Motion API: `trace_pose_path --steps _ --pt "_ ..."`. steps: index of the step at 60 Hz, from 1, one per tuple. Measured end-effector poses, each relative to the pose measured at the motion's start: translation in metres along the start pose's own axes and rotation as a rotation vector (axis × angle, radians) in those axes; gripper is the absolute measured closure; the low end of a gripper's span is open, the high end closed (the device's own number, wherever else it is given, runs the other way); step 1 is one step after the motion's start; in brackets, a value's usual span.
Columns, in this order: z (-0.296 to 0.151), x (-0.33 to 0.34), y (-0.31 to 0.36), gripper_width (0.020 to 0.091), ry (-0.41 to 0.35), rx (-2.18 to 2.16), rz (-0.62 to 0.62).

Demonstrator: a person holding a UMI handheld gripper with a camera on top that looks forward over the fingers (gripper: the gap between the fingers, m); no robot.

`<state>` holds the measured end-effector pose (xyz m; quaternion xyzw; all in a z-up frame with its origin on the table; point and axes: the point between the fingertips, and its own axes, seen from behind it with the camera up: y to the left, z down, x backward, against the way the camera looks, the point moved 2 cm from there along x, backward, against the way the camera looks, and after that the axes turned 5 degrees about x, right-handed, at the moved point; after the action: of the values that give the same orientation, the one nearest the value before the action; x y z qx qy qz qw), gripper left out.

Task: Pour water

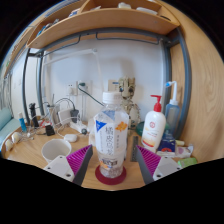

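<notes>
Where shelves overhang, cluttered wooden desk (40, 152), bottle (109, 135) between fingers

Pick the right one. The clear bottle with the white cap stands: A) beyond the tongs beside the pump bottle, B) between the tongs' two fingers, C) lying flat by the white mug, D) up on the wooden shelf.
B: the clear bottle stands upright on the desk between the fingers of the tongs, with the pump bottle farther back to one side.
</notes>
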<state>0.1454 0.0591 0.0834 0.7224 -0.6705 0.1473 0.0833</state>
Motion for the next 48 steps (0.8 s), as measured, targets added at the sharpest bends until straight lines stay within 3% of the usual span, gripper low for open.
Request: trace_pose_path --steps 6,15,20,34,48 --pt "0.013 0.037 -0.007 0.0247 0.039 0.025 0.055" --pt "0.036 0.101 0.016 0.0253 0.200 -0.037 0.042" --pt "0.025 0.134 0.033 0.0252 0.240 -0.041 0.040" --pt "-0.045 0.192 0.062 0.0236 0.145 -0.011 0.054" --pt "-0.079 0.212 0.071 0.0236 0.079 -0.016 0.091"
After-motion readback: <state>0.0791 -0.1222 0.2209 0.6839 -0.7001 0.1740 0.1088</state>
